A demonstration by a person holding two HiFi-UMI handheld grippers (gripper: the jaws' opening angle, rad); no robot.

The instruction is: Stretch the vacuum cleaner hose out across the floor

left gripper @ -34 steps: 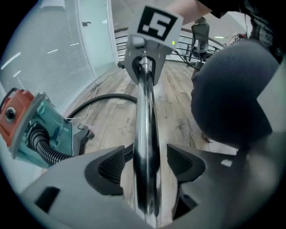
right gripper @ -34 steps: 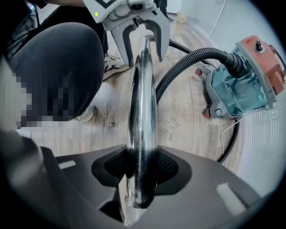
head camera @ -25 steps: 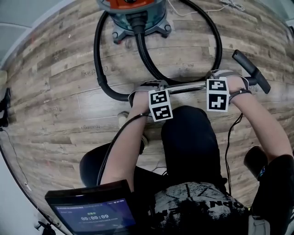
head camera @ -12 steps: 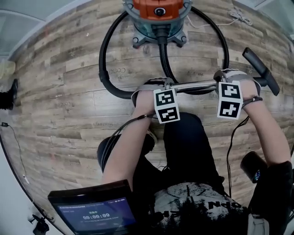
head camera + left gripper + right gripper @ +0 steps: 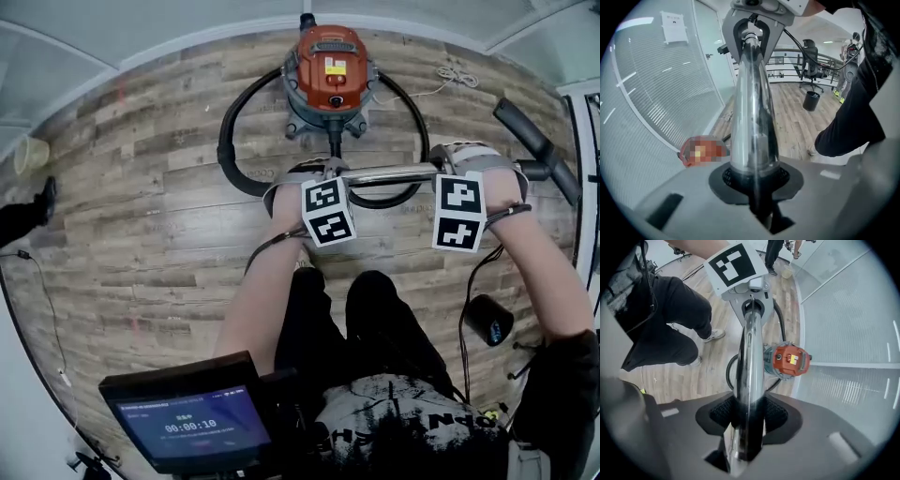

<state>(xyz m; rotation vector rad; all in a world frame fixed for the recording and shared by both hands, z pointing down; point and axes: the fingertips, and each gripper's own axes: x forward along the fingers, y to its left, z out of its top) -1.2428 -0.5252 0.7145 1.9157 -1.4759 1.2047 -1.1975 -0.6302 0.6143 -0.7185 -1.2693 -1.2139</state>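
Observation:
The red-topped vacuum cleaner [image 5: 328, 67] stands on the wood floor near the far wall. Its black hose [image 5: 232, 161] loops round its left side and back toward a chrome wand tube [image 5: 389, 174] that hangs level above the floor. My left gripper [image 5: 317, 174] is shut on the tube's left end; its jaws have just been closing on the tube [image 5: 752, 117]. My right gripper [image 5: 461, 161] is shut on the tube further right, before the black handle end [image 5: 530, 139]. In the right gripper view the tube [image 5: 750, 362] runs up from the jaws, with the vacuum [image 5: 788, 361] below.
A glass partition runs behind the vacuum. A white cord [image 5: 457, 75] lies at the back right and a beige cup [image 5: 28, 152] at the far left. A small black bin [image 5: 489, 321] stands by the person's right leg. A tablet [image 5: 187, 427] hangs at the chest.
Both grippers have risen with the tube held level between them. The floor and vacuum look farther away, and the whole vacuum body has come into view.

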